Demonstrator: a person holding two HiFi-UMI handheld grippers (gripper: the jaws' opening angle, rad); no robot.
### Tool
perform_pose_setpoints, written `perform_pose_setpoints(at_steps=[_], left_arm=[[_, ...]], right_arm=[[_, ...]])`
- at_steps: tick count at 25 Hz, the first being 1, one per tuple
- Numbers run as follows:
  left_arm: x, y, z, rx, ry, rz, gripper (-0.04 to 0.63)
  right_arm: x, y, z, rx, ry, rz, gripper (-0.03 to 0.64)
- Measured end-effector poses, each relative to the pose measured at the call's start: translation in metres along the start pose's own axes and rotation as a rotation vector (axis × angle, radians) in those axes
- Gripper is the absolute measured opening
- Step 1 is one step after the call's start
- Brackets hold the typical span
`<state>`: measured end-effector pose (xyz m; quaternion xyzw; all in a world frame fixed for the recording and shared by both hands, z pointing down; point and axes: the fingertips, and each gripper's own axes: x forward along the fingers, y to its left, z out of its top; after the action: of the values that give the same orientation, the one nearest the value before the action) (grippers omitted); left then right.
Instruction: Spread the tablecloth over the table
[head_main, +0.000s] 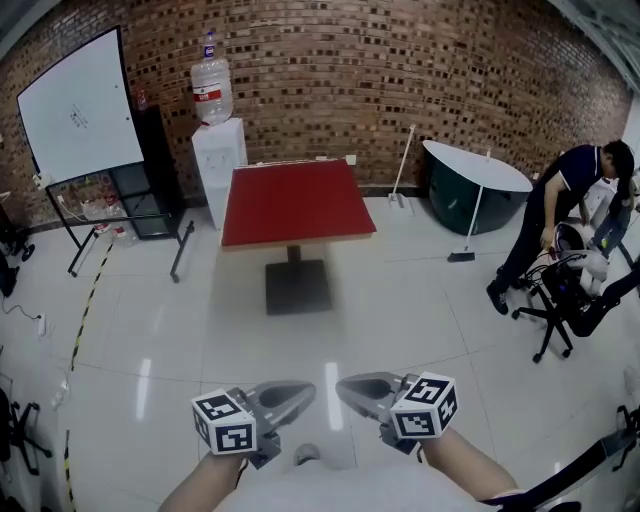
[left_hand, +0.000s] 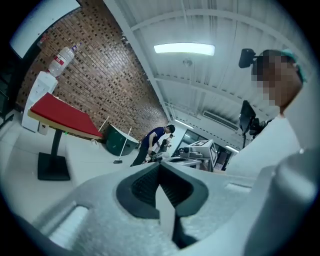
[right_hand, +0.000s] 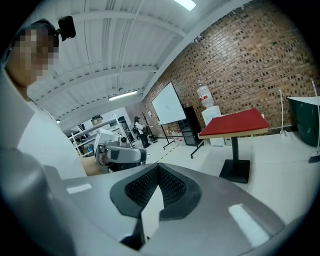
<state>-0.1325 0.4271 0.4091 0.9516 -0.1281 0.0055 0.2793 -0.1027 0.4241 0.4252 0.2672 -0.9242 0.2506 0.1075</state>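
Note:
A square table with a flat red covering stands on a dark pedestal across the white tiled floor, far ahead of me. It also shows in the left gripper view and the right gripper view. Low in the head view, my left gripper and right gripper point at each other, tips a little apart. Both are shut with nothing between their jaws. The left gripper looks toward the right one's marker cube. The right gripper faces the left gripper's body.
A water dispenser and a whiteboard on a stand stand by the brick wall. At the right are a half-round white-topped table, a broom, a bent-over person and an office chair.

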Motion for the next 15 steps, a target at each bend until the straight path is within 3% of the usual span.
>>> perform_pose_setpoints(at_steps=[9, 15], left_arm=[[0.016, -0.067, -0.035, 0.041, 0.007, 0.060, 0.001], [0.014, -0.092, -0.033, 0.037, -0.033, 0.063, 0.000]], right_arm=[[-0.062, 0.038, -0.041, -0.002, -0.008, 0.021, 0.000], [-0.082, 0.051, -0.044, -0.003, -0.024, 0.018, 0.000]])
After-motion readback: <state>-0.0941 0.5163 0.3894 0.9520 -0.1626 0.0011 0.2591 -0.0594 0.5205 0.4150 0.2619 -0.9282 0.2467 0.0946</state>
